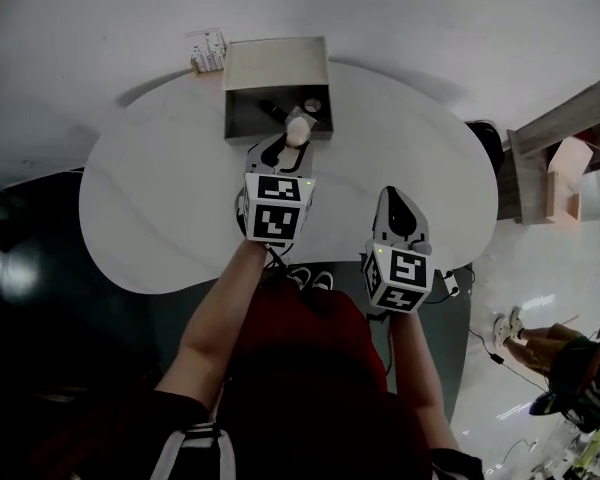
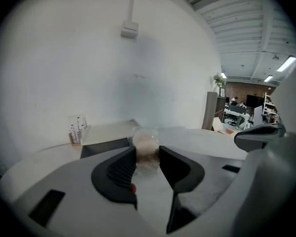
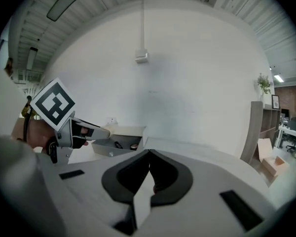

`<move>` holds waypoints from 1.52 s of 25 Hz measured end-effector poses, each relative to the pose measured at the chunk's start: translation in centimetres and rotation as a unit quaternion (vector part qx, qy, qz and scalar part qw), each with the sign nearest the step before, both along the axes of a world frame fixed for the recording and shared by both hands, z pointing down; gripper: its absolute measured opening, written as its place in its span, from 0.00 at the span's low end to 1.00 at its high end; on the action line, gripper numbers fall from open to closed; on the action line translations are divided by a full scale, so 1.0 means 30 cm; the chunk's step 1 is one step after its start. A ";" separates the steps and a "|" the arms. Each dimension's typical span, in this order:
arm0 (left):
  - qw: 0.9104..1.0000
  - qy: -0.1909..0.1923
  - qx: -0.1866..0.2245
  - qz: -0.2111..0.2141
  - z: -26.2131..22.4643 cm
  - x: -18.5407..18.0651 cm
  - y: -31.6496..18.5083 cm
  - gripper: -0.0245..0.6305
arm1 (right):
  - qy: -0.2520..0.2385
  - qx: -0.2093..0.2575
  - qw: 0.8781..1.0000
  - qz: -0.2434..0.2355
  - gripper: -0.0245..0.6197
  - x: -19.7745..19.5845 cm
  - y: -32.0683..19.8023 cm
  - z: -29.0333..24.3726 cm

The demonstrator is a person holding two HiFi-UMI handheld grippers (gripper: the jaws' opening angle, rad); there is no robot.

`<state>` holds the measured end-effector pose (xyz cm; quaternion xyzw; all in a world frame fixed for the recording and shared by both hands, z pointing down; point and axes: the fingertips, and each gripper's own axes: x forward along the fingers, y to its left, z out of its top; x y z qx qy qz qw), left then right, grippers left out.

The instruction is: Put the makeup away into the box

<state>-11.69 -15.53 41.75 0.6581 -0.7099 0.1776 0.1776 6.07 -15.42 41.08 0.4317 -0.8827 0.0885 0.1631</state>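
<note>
A grey box stands open at the far side of the white round table, its lid laid back. Inside lie a dark tube and a round compact. My left gripper hovers at the box's front edge, shut on a small clear jar with pale beige contents. The left gripper view shows the jar pinched between the pads, with the box just beyond. My right gripper is lower right over the table, shut and empty; its tips meet.
A small clear organiser sits left of the box lid and shows too in the left gripper view. A wooden shelf unit stands right of the table. Another person's legs are on the floor at lower right.
</note>
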 end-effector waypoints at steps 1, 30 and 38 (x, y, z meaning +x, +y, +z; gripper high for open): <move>1.000 -0.003 0.000 -0.016 -0.003 -0.031 0.016 0.29 | -0.002 0.001 1.000 -0.014 0.06 -0.023 0.000 -0.001; 0.993 -0.032 -0.059 -0.098 0.116 -0.432 0.026 0.29 | 0.015 -0.016 0.984 -0.176 0.06 -0.517 -0.051 0.074; 0.993 -0.037 -0.098 -0.058 0.190 -0.448 -0.045 0.29 | 0.025 -0.027 0.985 -0.170 0.06 -0.577 -0.105 0.115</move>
